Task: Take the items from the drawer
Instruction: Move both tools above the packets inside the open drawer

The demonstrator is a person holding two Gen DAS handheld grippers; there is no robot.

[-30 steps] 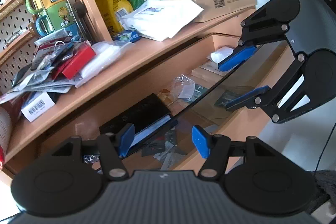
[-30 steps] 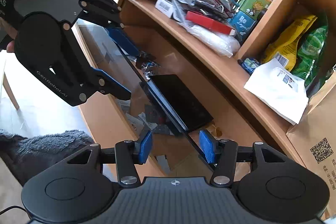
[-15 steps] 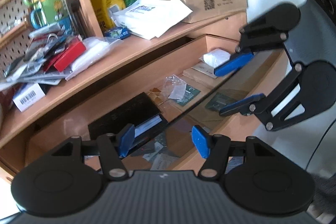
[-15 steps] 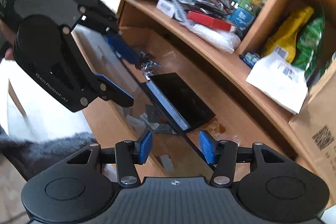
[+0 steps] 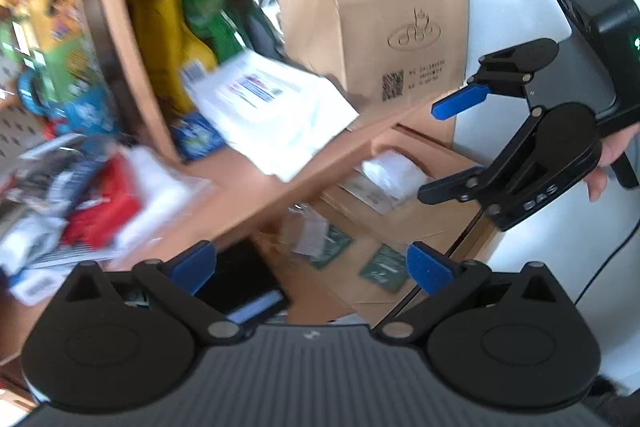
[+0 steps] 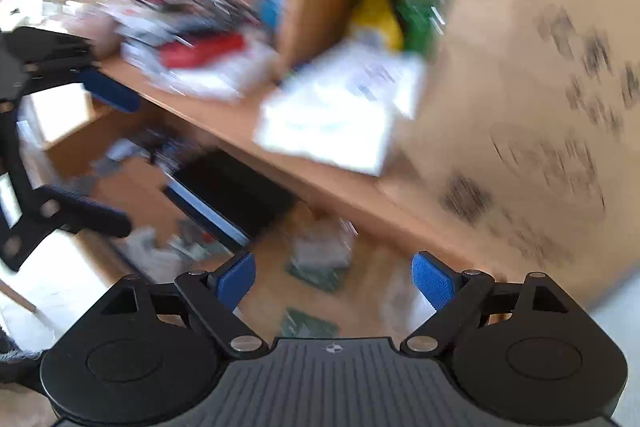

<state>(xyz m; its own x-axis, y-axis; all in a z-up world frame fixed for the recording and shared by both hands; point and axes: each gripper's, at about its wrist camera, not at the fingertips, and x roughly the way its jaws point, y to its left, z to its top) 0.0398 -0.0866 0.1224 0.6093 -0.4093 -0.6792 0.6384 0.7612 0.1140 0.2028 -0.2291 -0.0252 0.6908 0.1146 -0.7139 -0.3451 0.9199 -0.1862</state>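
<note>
Left claw (image 5: 310, 269): jaws spread wide, holding nothing, touching nothing. Right claw (image 6: 334, 277): likewise wide apart and empty. Both hover over the open drawer (image 5: 424, 223) at lower centre of each frame. Inside lie a black box (image 5: 240, 283), green packets (image 5: 384, 267) and a white packet (image 5: 390, 171). Right view heavily blurred.

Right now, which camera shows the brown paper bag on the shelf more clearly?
The left wrist view. There the brown paper bag is fairly sharp, with its printed characters, cup logo and QR code visible. In the right wrist view the bag fills the right side, but motion blur smears its print.
</note>
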